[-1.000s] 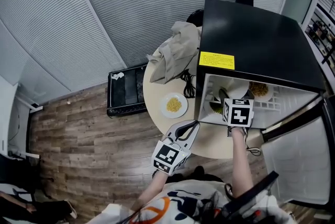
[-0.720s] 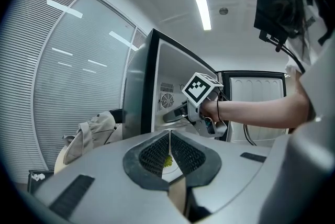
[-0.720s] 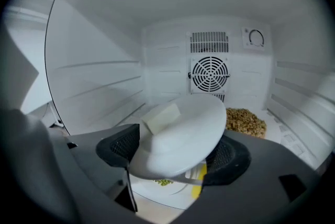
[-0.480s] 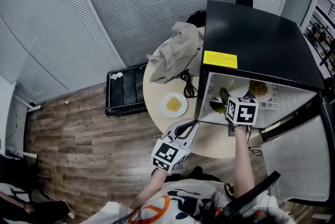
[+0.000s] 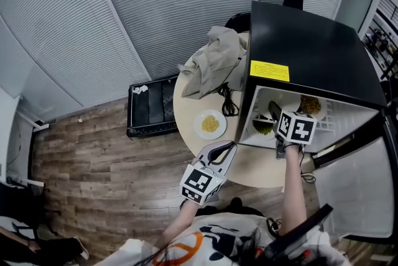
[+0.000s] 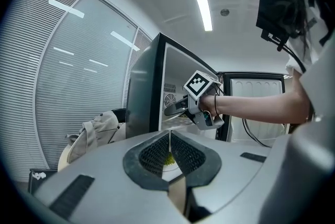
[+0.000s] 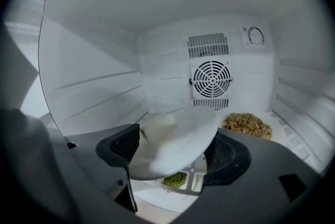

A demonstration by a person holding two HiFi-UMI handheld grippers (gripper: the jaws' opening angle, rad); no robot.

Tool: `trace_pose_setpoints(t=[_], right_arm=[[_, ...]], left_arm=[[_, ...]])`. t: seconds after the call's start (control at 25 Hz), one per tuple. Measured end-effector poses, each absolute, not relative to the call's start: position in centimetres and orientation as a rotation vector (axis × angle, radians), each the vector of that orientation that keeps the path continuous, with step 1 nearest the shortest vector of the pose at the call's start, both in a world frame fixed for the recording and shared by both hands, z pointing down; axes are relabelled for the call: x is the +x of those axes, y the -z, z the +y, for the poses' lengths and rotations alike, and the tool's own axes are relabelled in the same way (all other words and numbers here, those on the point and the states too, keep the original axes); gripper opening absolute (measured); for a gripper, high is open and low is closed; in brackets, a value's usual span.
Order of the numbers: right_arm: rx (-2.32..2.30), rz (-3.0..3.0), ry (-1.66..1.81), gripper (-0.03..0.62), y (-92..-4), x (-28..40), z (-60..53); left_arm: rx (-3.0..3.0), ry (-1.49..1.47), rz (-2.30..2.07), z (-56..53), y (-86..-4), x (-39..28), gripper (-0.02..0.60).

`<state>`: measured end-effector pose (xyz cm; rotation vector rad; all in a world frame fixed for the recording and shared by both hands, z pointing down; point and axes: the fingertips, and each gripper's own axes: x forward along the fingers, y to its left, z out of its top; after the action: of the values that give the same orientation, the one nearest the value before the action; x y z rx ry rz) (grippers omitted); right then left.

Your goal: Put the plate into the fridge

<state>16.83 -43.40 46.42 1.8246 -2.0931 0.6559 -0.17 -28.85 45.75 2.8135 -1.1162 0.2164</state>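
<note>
The black fridge (image 5: 311,47) stands open on the round table (image 5: 260,165). My right gripper (image 5: 273,112) reaches inside it, shut on the rim of an empty white plate (image 7: 178,136) held tilted above the shelf. Under that plate lies green food (image 7: 175,180) on another plate (image 5: 263,128). Brown food (image 7: 247,124) sits further right on the shelf. A plate of yellow food (image 5: 210,124) rests on the table left of the fridge. My left gripper (image 5: 229,148) hovers over the table's front edge, shut with nothing in it (image 6: 169,136).
A beige cloth bag (image 5: 214,59) and a black cable (image 5: 229,104) lie on the table's far side. The fridge door (image 5: 354,190) hangs open at the right. A black crate (image 5: 149,108) stands on the wood floor to the left. A fan grille (image 7: 212,79) marks the fridge's back wall.
My right gripper has pushed slightly deeper into the fridge with the plate. The left gripper has stayed where it was.
</note>
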Motion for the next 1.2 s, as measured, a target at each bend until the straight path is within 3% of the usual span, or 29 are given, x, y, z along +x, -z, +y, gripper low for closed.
trace_pose_setpoints(t=[0.36,1.2], right_arm=[[1.795,-2.007,-0.535,0.367,-46.4,17.2,-44.5],[1.876,-2.171,-0.742,0.365,-43.9,16.7,-41.7]], left_arm=[[2.822,-0.220,-1.088,-29.0,-45.7,-0.6,0.020],[2.877,-0.185,-0.988,-28.7,-44.7,0.2,0.020]])
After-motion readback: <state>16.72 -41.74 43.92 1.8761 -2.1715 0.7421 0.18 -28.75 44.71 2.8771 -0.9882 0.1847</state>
